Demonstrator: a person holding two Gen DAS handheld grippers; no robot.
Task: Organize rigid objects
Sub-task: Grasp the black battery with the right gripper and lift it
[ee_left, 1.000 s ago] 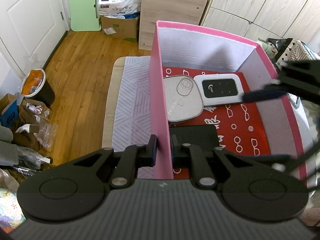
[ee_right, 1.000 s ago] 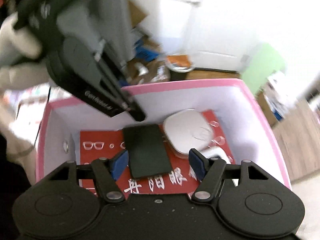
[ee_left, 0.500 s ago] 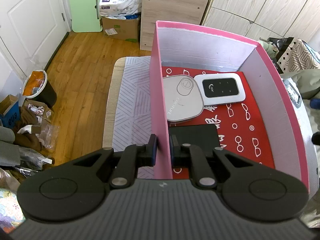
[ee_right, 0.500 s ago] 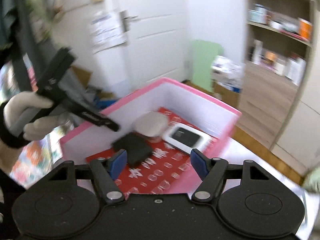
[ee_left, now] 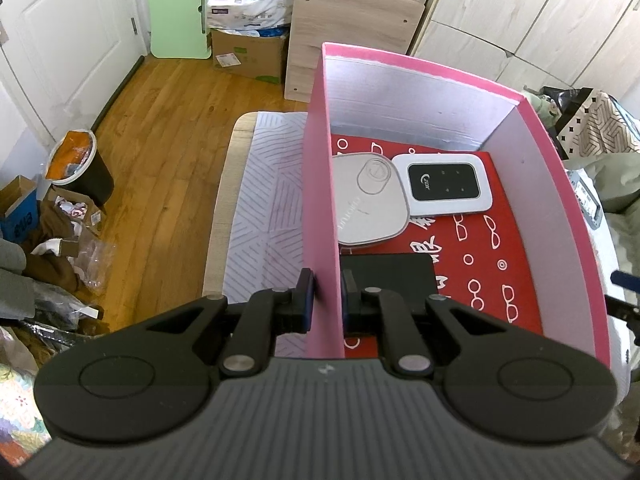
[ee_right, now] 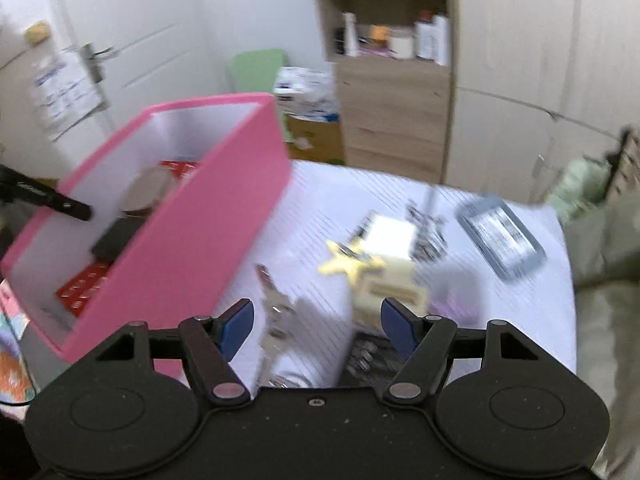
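Observation:
My left gripper (ee_left: pixel 325 294) is shut on the left wall of the pink box (ee_left: pixel 318 184), one finger outside and one inside. In the box lie a grey rounded-square device (ee_left: pixel 370 200), a white pocket router with a black face (ee_left: pixel 444 188) and a black flat item (ee_left: pixel 394 272). My right gripper (ee_right: pixel 316 322) is open and empty above the bed, right of the pink box (ee_right: pixel 192 240). Ahead of it, blurred, lie a yellow star (ee_right: pixel 350 266), a cream block (ee_right: pixel 390 276), keys (ee_right: pixel 272 304) and a grey-blue device (ee_right: pixel 500 236).
The box stands on a striped bedsheet (ee_left: pixel 268 204). Wooden floor (ee_left: pixel 160 140), a bin (ee_left: pixel 78 164) and clutter lie to the left. A wooden cabinet (ee_left: pixel 352 20) and cardboard boxes (ee_left: pixel 248 48) stand behind. A green-grey garment (ee_right: pixel 604 260) lies at the bed's right.
My right gripper has swung out of the box and to the right, over the loose items on the bed. My left gripper still clamps the box wall.

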